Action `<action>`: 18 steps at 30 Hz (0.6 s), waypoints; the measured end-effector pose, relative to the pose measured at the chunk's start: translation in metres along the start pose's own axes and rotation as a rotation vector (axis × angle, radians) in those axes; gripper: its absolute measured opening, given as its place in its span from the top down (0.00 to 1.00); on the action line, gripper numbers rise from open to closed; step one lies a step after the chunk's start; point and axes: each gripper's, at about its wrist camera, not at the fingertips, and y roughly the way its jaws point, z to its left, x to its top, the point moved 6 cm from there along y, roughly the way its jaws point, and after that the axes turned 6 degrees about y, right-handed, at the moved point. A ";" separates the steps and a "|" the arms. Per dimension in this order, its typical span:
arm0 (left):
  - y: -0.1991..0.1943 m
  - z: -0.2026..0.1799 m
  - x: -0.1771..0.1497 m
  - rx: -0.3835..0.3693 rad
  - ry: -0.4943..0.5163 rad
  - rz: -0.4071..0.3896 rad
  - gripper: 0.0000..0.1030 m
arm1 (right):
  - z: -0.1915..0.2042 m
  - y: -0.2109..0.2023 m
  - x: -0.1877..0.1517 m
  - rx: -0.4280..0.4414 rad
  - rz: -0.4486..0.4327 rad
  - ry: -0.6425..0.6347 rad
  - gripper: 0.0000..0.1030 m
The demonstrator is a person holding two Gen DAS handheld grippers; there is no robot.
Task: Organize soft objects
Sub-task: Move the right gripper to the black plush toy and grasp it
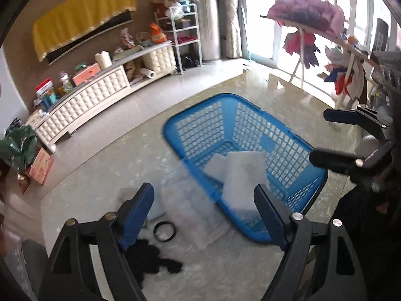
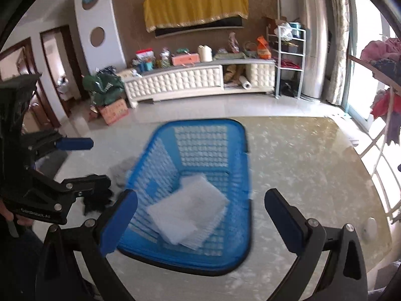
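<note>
A blue plastic basket [image 1: 288, 148] stands on the glass table [image 1: 112, 165]; it also shows in the right wrist view [image 2: 175, 258]. White foam sheets [image 1: 240, 175] lie inside it, also seen from the right [image 2: 190, 210]. A clear bubble-wrap piece [image 1: 185, 205], a black cloth [image 1: 153, 258] and a black ring [image 1: 164, 231] lie on the table left of the basket. My left gripper [image 1: 204, 215] is open and empty above the basket's near corner. My right gripper [image 2: 200, 215] is open and empty over the basket.
A white TV cabinet [image 2: 190, 80] with clutter lines the far wall. A drying rack with clothes [image 1: 325, 40] stands by the window. A grey cloth [image 2: 120, 173] lies left of the basket. A cardboard box [image 2: 112, 111] sits on the floor.
</note>
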 end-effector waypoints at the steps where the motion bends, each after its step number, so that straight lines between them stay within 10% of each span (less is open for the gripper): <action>1: -0.006 0.004 -0.005 0.007 -0.011 -0.009 0.21 | 0.005 -0.001 0.001 0.013 -0.003 -0.001 0.01; 18: -0.066 0.100 -0.108 0.126 -0.184 -0.007 0.11 | 0.135 0.063 -0.003 0.100 0.141 -0.212 0.01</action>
